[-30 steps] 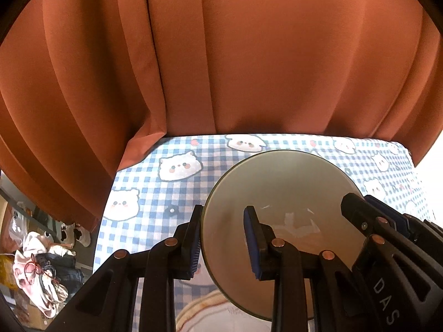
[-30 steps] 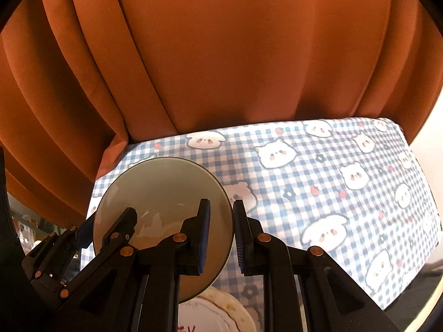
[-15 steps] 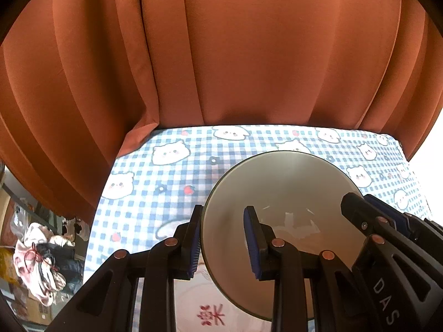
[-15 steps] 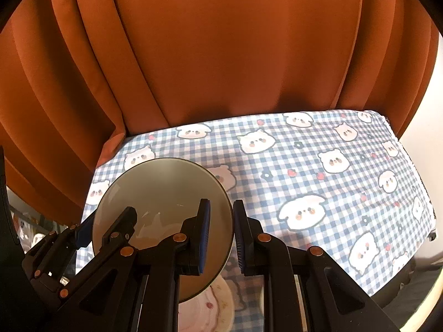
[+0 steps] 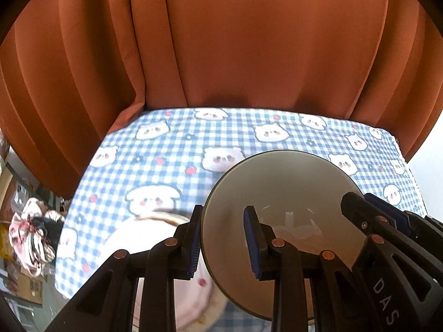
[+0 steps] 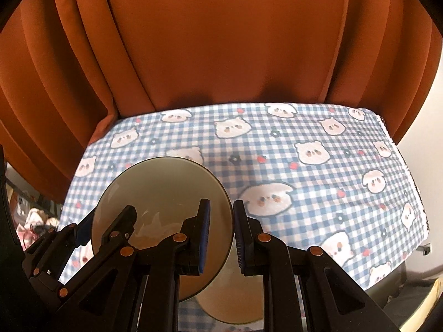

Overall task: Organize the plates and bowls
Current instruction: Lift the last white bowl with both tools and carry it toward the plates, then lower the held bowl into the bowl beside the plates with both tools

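Pinching opposite edges of one grey-green bowl, both grippers carry it tilted above the table, its hollow turned toward the cameras. From the left wrist, the left gripper clamps the rim at about 8 o'clock, one blue pad outside the wall and one inside, while the right gripper grips the far edge at roughly 3 o'clock. From the right wrist the picture mirrors: the right gripper bites the bowl at its 3 o'clock side, with the left gripper holding near 8 o'clock. Neither pair of tongs is spread; each is pressed onto the thin rim. Under the bowl, a pale plate with small red marks and a dark-edged rim lies on the table at 7 o'clock in the left view, blurred. In the right view a cream dish shows below the bowl at 6 o'clock; I cannot tell whether it is the same plate. A blue checked cloth printed with white bear faces covers the table. Rust-orange curtains hang behind at 12 o'clock. Off the table's edge at 9 o'clock, a heap of clothes lies low down.
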Motion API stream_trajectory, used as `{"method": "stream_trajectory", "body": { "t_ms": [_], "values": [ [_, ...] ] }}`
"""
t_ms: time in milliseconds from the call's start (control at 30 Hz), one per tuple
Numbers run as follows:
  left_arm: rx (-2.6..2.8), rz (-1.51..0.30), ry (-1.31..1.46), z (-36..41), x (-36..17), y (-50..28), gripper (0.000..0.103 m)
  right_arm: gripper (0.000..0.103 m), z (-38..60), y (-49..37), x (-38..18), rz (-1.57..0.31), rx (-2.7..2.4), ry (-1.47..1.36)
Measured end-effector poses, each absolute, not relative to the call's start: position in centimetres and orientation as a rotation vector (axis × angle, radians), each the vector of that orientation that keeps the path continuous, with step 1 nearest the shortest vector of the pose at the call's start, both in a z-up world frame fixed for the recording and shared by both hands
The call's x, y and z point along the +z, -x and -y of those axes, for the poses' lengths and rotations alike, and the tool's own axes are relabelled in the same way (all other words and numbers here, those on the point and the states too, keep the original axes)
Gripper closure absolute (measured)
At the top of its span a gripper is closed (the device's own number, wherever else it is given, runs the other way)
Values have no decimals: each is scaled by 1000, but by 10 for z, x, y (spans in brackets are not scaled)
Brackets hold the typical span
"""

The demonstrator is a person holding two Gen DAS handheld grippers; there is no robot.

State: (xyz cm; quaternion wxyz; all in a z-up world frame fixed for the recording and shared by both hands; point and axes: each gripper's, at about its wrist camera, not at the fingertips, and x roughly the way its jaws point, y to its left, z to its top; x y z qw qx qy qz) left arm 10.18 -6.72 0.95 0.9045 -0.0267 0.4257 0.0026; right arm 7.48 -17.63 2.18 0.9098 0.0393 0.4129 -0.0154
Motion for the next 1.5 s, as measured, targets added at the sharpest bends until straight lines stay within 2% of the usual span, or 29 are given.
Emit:
{"method": "stream_trajectory", "body": {
  "t_ms": [433, 833, 1500],
  "values": [
    [56, -952, 77, 112, -29, -72, 76, 83, 221, -50, -16, -923, 28, -32],
    [101, -1033, 73, 121, -63, -70, 76, 83, 229, -53, -52, -1010, 76, -6],
    [87, -1053, 69, 133, -79, -76, 75, 83, 239, -60, -75, -1043, 77, -8]
  ]
}}
